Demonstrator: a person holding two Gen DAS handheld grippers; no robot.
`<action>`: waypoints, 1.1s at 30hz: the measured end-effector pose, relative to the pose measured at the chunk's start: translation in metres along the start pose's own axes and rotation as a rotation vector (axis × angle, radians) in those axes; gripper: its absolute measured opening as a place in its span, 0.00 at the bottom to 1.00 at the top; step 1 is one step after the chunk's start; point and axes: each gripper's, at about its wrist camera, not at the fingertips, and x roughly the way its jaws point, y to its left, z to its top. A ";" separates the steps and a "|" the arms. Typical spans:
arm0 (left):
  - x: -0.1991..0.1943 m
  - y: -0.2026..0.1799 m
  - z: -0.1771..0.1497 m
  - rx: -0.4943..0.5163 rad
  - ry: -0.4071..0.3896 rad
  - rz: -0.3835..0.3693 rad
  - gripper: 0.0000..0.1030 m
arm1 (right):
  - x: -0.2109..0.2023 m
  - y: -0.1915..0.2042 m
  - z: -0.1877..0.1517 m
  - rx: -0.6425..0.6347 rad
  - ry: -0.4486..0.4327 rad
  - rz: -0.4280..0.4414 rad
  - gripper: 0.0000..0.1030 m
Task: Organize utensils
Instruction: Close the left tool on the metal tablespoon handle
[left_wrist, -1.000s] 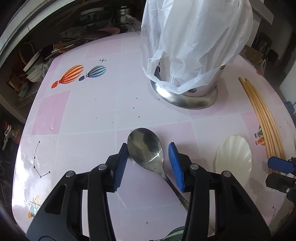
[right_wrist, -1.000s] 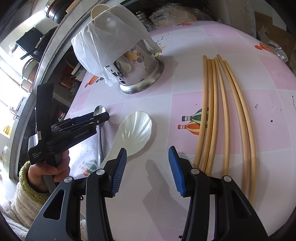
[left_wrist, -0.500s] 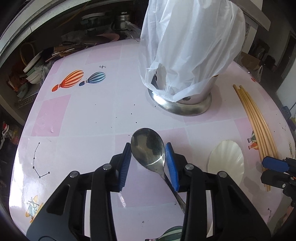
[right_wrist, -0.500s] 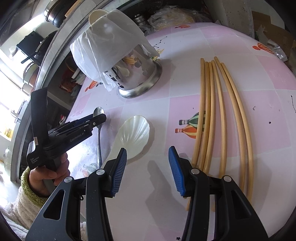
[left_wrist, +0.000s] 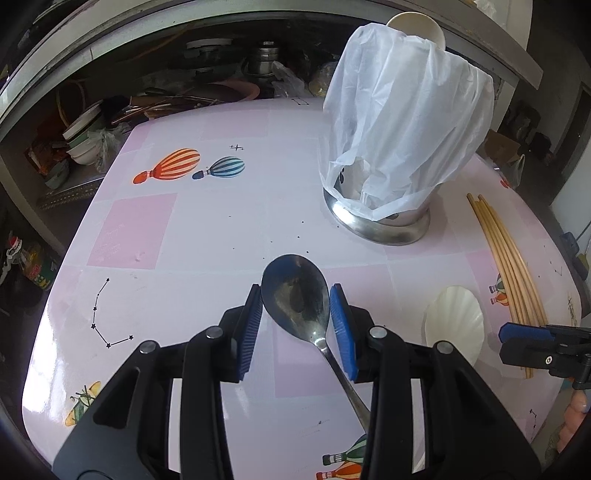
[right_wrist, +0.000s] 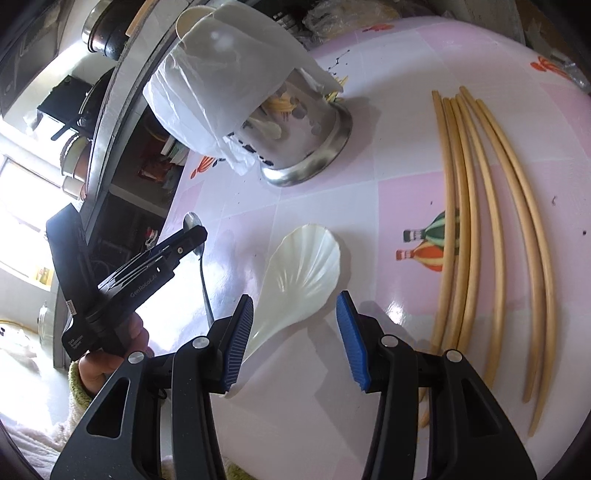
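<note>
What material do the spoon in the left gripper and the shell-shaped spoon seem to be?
Spoon: probably stainless steel, polished, since its bowl mirrors light and dark shapes. Shell-shaped spoon: glossy cream-white with ribs, likely ceramic or plastic; the look alone does not settle which.

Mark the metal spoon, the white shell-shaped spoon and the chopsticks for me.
metal spoon (left_wrist: 295, 291), left wrist view, on its bowl.
white shell-shaped spoon (right_wrist: 310, 258), right wrist view, on its ribbed bowl.
chopsticks (right_wrist: 495, 221), right wrist view, mid-length on one stick of the bundle.
</note>
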 end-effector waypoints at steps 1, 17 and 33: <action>-0.001 0.001 0.000 -0.003 -0.002 0.000 0.35 | 0.000 0.002 -0.002 0.004 0.007 0.000 0.45; -0.007 0.027 -0.013 -0.076 0.006 -0.032 0.24 | 0.032 0.028 -0.015 0.016 0.090 -0.126 0.45; -0.016 0.042 -0.034 -0.092 0.013 -0.033 0.34 | 0.065 0.086 -0.032 -0.306 0.054 -0.432 0.58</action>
